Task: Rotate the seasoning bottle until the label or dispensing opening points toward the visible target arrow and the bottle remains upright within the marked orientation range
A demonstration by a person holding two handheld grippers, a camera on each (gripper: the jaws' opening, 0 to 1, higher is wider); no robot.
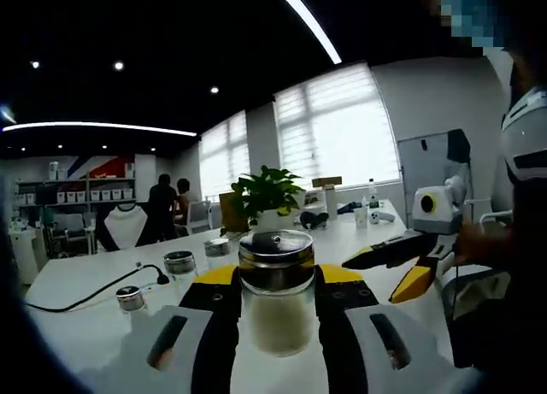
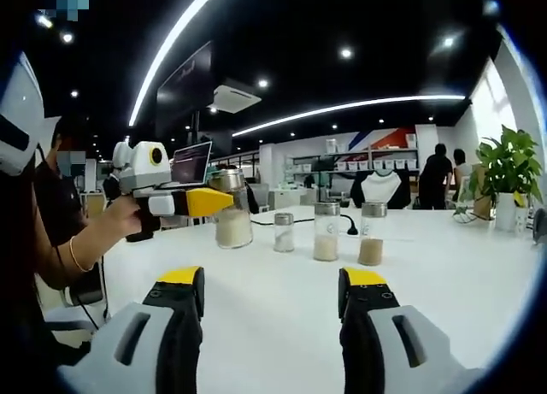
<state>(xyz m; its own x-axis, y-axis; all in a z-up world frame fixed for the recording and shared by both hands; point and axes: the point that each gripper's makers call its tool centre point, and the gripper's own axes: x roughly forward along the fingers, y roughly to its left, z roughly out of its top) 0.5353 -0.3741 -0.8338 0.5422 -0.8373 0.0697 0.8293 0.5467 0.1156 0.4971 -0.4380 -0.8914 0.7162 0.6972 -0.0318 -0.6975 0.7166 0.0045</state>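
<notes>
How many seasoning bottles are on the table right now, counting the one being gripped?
4: the gripped bottle in the left gripper; then a small shaker, a tall jar and another jar in a row beside it. Others may be hidden.

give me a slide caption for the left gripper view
Left gripper clamps a lidded seasoning jar above a white table.

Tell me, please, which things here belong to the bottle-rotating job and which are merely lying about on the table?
Job:
- seasoning bottle, clamped between the left gripper's jaws
- right gripper, open and empty

Lying about:
- three smaller jars
- potted plant
- black cable
- laptop
</notes>
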